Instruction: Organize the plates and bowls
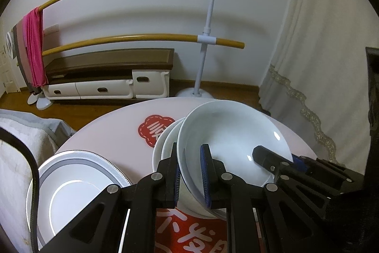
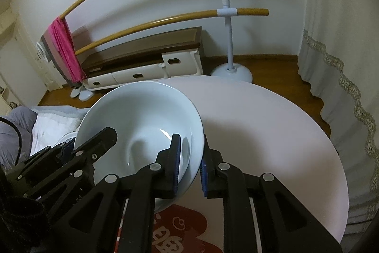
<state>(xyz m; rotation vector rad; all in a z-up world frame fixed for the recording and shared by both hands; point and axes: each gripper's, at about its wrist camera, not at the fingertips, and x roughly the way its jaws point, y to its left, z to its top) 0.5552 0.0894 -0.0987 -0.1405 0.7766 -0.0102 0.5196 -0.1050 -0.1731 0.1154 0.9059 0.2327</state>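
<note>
Bowl (image 1: 227,134) hides most of the two bowls (image 1: 165,146) stacked under it; only their left rims show. Its near rim is covered by the left gripper (image 1: 191,172) fingers. Plate (image 1: 78,181) at near left is cut by the pic's edge & partly behind a cable (image 1: 33,172). Red print (image 1: 154,129) on the table (image 1: 113,134) is half covered, unreadable. In the right wrist view the bowl's underside isn't seen; whether the right gripper (image 2: 190,158) outer pad touches it: can't tell. Rack (image 2: 227,8) top is cut off.
</note>
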